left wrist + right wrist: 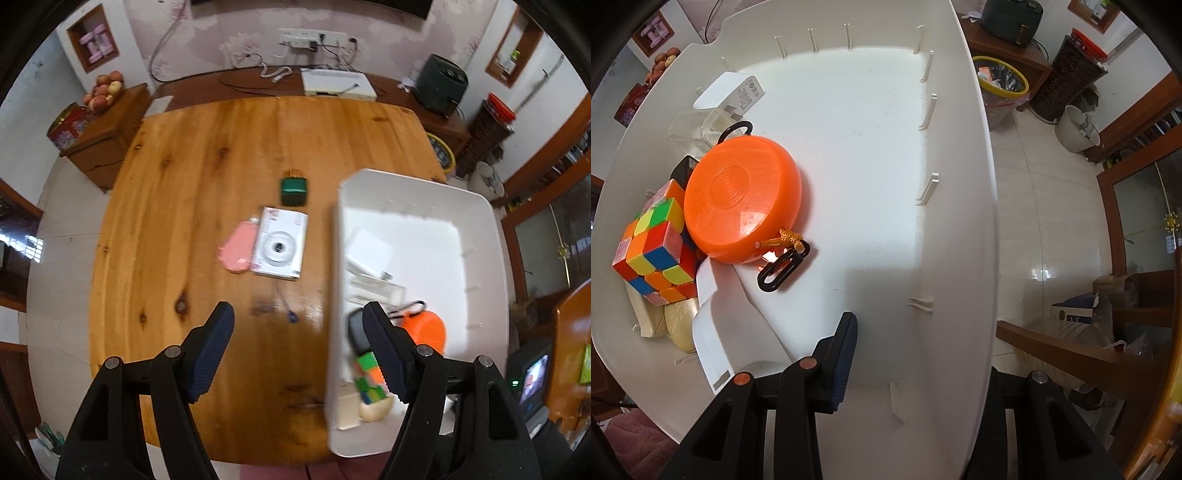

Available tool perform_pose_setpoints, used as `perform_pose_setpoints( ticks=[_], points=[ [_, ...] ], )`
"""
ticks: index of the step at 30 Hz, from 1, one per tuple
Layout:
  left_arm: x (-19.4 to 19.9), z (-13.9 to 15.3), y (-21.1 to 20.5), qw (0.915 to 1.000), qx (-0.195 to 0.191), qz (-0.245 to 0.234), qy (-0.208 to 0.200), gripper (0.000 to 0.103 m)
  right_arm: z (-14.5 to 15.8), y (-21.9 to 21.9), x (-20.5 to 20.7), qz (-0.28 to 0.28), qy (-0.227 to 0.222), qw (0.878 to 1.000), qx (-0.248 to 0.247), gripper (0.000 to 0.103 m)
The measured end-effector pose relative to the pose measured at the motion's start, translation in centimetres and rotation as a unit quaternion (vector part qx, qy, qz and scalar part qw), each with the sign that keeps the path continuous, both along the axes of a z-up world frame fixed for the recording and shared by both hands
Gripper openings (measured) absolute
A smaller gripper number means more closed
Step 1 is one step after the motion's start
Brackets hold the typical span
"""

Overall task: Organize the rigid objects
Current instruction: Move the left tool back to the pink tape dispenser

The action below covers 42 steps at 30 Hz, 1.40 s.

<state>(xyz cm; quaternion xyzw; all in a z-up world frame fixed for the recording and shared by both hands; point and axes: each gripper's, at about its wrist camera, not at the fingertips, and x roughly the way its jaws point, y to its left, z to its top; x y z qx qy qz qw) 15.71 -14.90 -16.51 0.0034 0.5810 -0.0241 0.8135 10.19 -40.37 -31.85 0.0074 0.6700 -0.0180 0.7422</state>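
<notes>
Ahead of the left gripper (301,349), whose ribbed dark-blue pads stand spread with nothing between them, a glossy knotted wooden table (192,192) carries three loose things: a white box printed with a camera (280,246), a flat pink rounded case (238,248) touching the box's left edge, and just beyond them a small dark-green cube-like box (293,190). To that gripper's right sits a white plastic bin (495,258) with thin slot ribs along its walls; its near wall and rim stand between the gripper and the bin's contents. Below the right gripper (916,354) the same bin fills the view: only the left finger (844,360) shows inside the bin, the bin's right wall rises between the fingers and hides the other one, so whether the pads press on the wall I cannot tell. Forward and left of that finger lies a smooth orange disc (742,199) with ringed face, an orange knotted cord and a black clip (781,271). Beside it, touching, rests a multicoloured puzzle cube (652,251), with a white charger (733,92) farther off, a clear plastic piece, a black block, white folded paper and cream-coloured items nearer the left wall.
</notes>
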Motion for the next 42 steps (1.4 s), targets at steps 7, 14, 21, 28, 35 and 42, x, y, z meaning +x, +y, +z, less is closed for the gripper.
perform_pose_setpoints(
  ticks=[7,14,21,28,35,42],
  points=[
    [0.3,-0.1,4.0,0.9998,-0.009,0.011,-0.012,0.075,0.0,-0.1,-0.1,0.000,-0.003,1.000,0.000,0.039],
    [1.1,-0.7,6.6,0.9999,-0.006,-0.011,0.010,0.075,0.0,-0.3,-0.3,-0.010,-0.004,1.000,0.003,0.039],
    [2.8,-1.7,8.0,0.9987,-0.001,-0.039,0.033,0.075,-0.1,-0.8,-0.4,-0.033,-0.006,0.999,0.005,0.039],
    [4.5,-4.4,8.2,0.9950,0.002,-0.072,0.070,0.075,-0.2,-1.3,-0.8,-0.081,-0.008,0.997,0.005,0.042],
    [5.6,-7.0,8.1,0.9880,-0.001,-0.115,0.103,0.075,-0.4,-1.6,-0.9,-0.105,-0.008,0.994,0.010,0.043],
    [7.3,-10.5,8.3,0.9817,0.002,-0.132,0.137,0.075,-0.7,-2.4,-0.9,-0.122,-0.009,0.992,0.013,0.043]
  ],
)
